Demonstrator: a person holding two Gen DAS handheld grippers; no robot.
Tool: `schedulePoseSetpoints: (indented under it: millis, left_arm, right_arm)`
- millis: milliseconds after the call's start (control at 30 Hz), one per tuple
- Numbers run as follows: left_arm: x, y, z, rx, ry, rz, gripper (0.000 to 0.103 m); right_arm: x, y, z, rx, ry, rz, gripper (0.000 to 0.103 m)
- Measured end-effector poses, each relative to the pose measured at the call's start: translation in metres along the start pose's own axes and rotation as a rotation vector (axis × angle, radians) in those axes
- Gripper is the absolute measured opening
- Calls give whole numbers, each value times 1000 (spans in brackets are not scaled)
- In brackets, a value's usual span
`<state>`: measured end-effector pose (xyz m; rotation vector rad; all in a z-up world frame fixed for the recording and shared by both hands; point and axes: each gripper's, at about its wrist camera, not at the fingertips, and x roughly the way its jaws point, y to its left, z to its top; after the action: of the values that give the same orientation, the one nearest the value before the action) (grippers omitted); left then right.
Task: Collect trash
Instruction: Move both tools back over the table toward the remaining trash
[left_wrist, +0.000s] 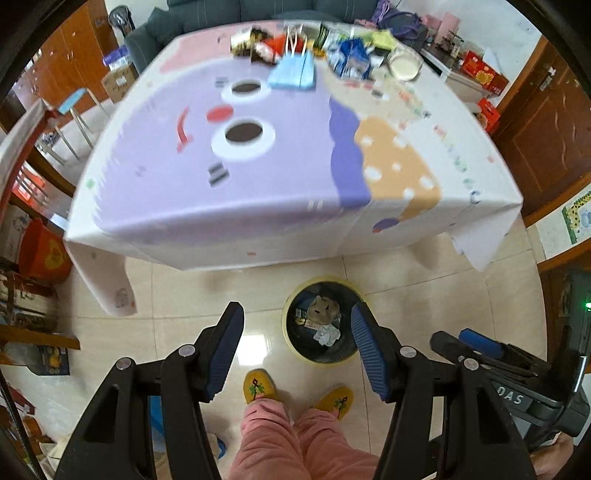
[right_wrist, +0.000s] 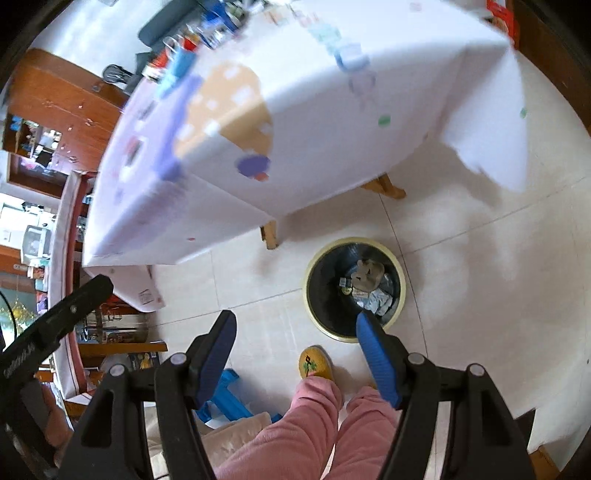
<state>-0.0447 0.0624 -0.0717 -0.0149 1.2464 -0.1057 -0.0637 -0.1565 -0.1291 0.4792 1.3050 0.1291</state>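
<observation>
A round bin (left_wrist: 291, 345) with a yellow rim and black liner stands on the floor in front of the table; crumpled paper and wrappers (left_wrist: 325, 321) lie inside it. My left gripper (left_wrist: 297, 317) hangs high above the floor, open and empty. In the right wrist view the bin (right_wrist: 314, 269) sits just beyond my right gripper (right_wrist: 295, 325), which is also open and empty. More trash is piled at the table's far edge: a blue face mask (left_wrist: 293, 72), a blue carton (left_wrist: 352, 59), wrappers and a clear lid (left_wrist: 404, 64).
The table (left_wrist: 280, 225) wears a white and purple cloth that hangs over its near edge. A person's pink trouser legs and yellow slippers (left_wrist: 258, 386) stand just before the bin. Wooden cabinets, boxes and a stool (left_wrist: 74, 103) crowd the left; a door (left_wrist: 546, 125) is at the right.
</observation>
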Motion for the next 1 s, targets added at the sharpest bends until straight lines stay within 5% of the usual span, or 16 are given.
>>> schedulePoseSetpoints:
  millis: [500, 1000]
  left_arm:
    - [-123, 8, 41, -29, -231, 66, 61]
    - [-122, 18, 89, -36, -261, 75, 64]
  right_arm:
    - [-108, 16, 21, -119, -203, 32, 68]
    - [-121, 23, 52, -150, -243, 17, 68]
